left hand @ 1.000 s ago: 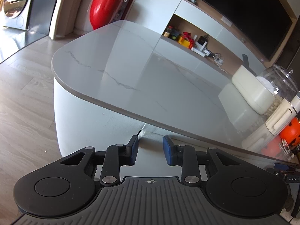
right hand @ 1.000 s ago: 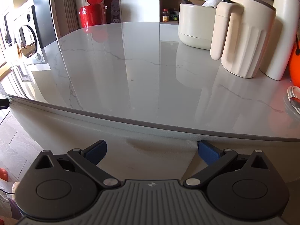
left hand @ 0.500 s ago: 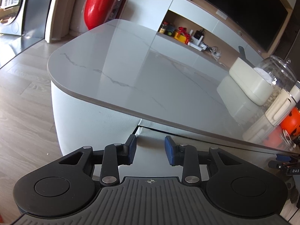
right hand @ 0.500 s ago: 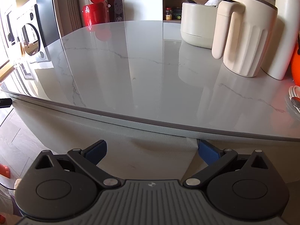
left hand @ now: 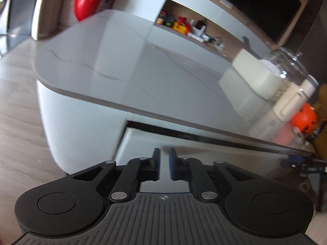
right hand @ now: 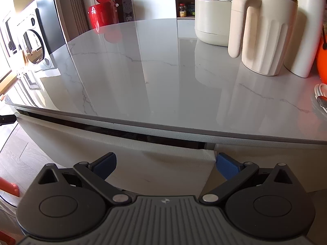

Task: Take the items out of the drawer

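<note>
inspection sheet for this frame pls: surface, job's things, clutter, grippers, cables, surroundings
Surface: grey marble-look tabletop, glossy, middle bare.
Job's things: drawer under the table edge, pulled out a crack, dark gap along its top; contents not visible.
Clutter: cream jug, cream pot and tall cream container at the far right of the top; orange thing beside them.
Grippers: left hand-held gripper has just been closing, pads now narrowly apart over the drawer front, nothing seen between them; right hand-held gripper wide open at the drawer front, empty.
Cables: tangle on the wall shelf.
Surroundings: red bin, washing machine, dark screen, wood-look floor.
</note>
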Motion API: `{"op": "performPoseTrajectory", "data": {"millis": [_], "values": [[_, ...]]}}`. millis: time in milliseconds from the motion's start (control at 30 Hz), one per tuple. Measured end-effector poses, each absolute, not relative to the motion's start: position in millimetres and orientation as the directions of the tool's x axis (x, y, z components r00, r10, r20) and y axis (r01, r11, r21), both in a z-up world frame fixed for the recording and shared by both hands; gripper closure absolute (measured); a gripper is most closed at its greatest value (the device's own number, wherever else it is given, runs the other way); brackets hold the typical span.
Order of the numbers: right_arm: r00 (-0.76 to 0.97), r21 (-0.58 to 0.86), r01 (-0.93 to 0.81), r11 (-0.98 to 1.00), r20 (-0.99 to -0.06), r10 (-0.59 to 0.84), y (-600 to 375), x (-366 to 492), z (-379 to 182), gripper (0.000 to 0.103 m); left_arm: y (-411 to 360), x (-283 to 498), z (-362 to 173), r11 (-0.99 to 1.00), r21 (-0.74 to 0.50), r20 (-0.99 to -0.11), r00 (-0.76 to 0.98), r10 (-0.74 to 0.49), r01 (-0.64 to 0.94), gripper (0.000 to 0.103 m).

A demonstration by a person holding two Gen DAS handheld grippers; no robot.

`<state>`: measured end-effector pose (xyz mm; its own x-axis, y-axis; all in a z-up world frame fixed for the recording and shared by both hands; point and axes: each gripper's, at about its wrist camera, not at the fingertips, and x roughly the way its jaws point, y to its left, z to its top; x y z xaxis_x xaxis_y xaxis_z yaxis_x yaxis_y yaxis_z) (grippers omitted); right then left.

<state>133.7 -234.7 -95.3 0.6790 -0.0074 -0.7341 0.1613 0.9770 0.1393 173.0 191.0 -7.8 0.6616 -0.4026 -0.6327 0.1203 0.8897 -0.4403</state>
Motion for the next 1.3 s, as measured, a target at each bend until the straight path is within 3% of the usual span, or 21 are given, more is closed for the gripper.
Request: {"op": "performPoseTrajectory", "data": {"millis": [100, 167, 400, 767, 1000, 1200, 1300], "values": [[0.668, 0.126, 0.162, 0.979, -0.744, -0.015, -232, 137, -95, 0.0, 146, 164, -5, 0.936, -0.264, -0.659, 0.664, -0.353, 0.235, 0.091], [0.657, 0.093, 0.15, 0.984, -0.753, -0.029, -227, 137, -96, 0.0, 130, 162, 1, 0.944, -0.221, -0.651, 0.684, -0.329, 0.245, 0.089], [0.663, 0.097, 0.169, 0.981, -0.747, -0.04, -219, 142, -97, 0.0, 120, 181, 13, 0.986, -0.142, -0.637, 0.754, -0.162, 0.092, 0.088], [0.673, 0.078, 0.147, 0.986, -0.739, -0.042, -219, 138, -103, 0.0, 85, 203, 6, 0.984, -0.04, -0.698, 0.7, -0.153, 0.174, 0.085], [0.668, 0.08, 0.139, 0.987, -0.743, -0.034, -219, 132, -102, 0.0, 84, 199, 9, 0.98, -0.045, -0.733, 0.66, -0.165, 0.195, 0.085], [0.716, 0.111, 0.22, 0.969, -0.693, -0.083, -210, 128, -76, 0.0, 81, 187, 9, 0.979, -0.036, -0.733, 0.66, -0.164, 0.202, 0.084], [0.68, 0.191, 0.241, 0.952, -0.732, -0.026, -195, 151, -75, 0.0, 82, 186, 9, 0.982, -0.052, -0.728, 0.666, -0.163, 0.184, 0.084]]}}
